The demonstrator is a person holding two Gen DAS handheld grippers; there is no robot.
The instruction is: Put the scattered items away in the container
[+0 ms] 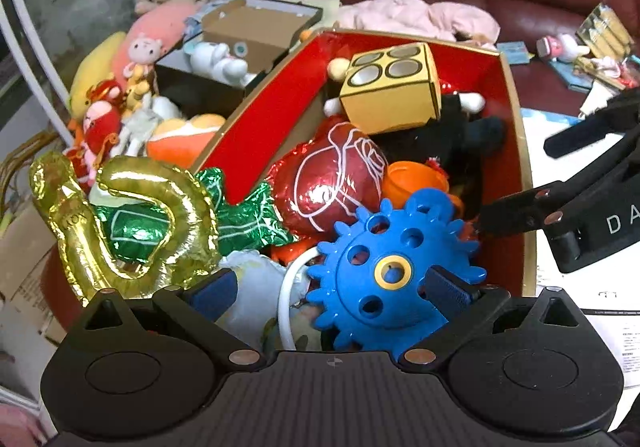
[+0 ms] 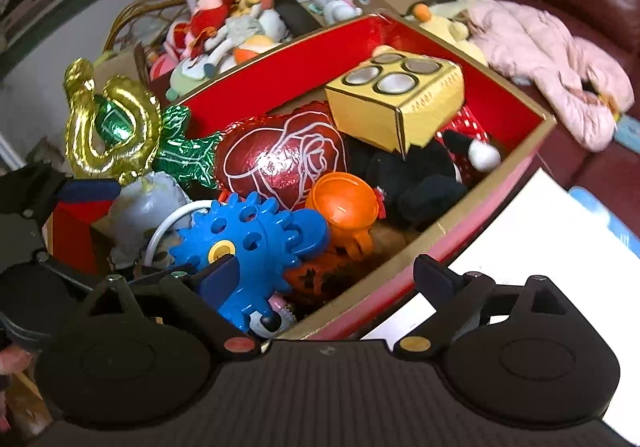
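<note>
Left wrist view showed the left gripper [image 1: 332, 291] poised over the near end of the red box [image 1: 256, 131], its fingers spread wide and grasping nothing. The blue gear toy [image 1: 384, 267] lay inside the box between those fingers, close against the right pad, resting on top of the other contents beside a white ring [image 1: 286, 299]. The red foil balloon [image 1: 332, 179], an orange plastic cup [image 1: 412, 179], a yellow carton [image 1: 392, 87] and a black plush [image 1: 460, 135] filled the rest of the box, while the gold foil balloon [image 1: 120, 223] stood at the box's near left corner, apparently over the rim. Right wrist view placed the right gripper [image 2: 324, 279] at the box's near wall, fingers likewise parted and empty, with the left pad touching or just above the gear toy [image 2: 248, 235] and the right pad outside the wall over white paper [image 2: 532, 239]. Judged from this, the step in hand was the release or settling of the gear toy in the box. The next move would call for lifting clear without dragging the gear, then seeking any item remaining outside.
</note>
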